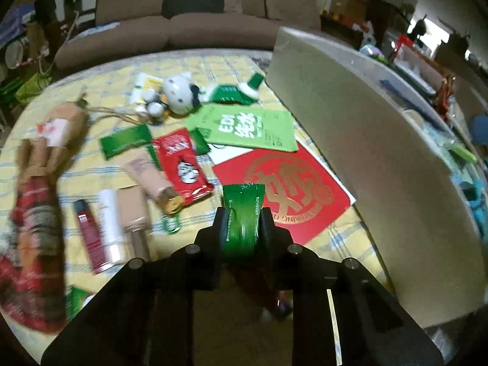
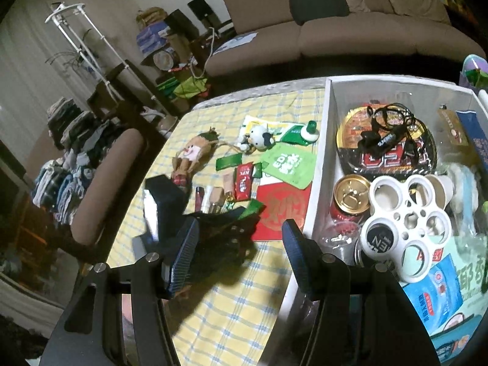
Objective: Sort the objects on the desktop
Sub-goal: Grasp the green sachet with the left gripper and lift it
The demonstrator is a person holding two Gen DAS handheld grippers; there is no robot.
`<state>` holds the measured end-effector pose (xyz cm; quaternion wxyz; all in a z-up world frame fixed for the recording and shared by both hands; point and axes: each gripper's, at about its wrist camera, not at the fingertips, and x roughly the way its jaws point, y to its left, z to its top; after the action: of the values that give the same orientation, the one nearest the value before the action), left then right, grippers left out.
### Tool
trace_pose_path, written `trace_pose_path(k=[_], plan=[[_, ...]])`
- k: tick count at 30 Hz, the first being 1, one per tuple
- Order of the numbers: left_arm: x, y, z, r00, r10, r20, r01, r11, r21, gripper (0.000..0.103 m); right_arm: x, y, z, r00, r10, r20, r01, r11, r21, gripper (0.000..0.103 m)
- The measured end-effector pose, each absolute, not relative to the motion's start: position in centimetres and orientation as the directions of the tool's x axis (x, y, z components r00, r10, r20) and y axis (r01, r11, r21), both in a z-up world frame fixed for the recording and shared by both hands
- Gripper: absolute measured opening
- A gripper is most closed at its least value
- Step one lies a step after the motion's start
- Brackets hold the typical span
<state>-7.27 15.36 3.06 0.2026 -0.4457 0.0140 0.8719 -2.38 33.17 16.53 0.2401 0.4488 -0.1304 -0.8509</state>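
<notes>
**Green sachet gripped above the desk**

The left gripper (image 1: 243, 222) pinches a green sachet (image 1: 244, 213) over the red envelope (image 1: 283, 195). The right gripper (image 2: 241, 256) gapes wide, holding nothing, beside the white box (image 2: 328, 103). Beyond lie a red packet (image 1: 183, 167), tubes and a cat figurine (image 1: 180, 93).

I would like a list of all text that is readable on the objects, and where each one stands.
"EDI": light green pouch, followed by Chinese characters.
"EN": round black lid in the white box; the rest is hidden.
Red envelope: one big gold Chinese character; ring text blurred.
Green sachet in the left gripper: print too small.
</notes>
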Motion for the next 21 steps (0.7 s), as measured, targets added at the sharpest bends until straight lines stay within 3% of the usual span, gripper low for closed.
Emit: trace_pose_path(k=[11,21], plan=[[-0.4,10.5,8.9,-0.585,0.281,-0.761,-0.300,-0.947,-0.119,0.019,-0.9,30.2,16.6,-0.492,-0.525,-0.695,0.306,-0.851,0.426,0.059],[3.5,6.2,10.4,-0.612,0.328,-0.720,-0.237,-0.944,-0.229,0.020,0.8,26.2,16.2,-0.482,-0.503,-0.717,0.328,-0.863,0.385,0.059]])
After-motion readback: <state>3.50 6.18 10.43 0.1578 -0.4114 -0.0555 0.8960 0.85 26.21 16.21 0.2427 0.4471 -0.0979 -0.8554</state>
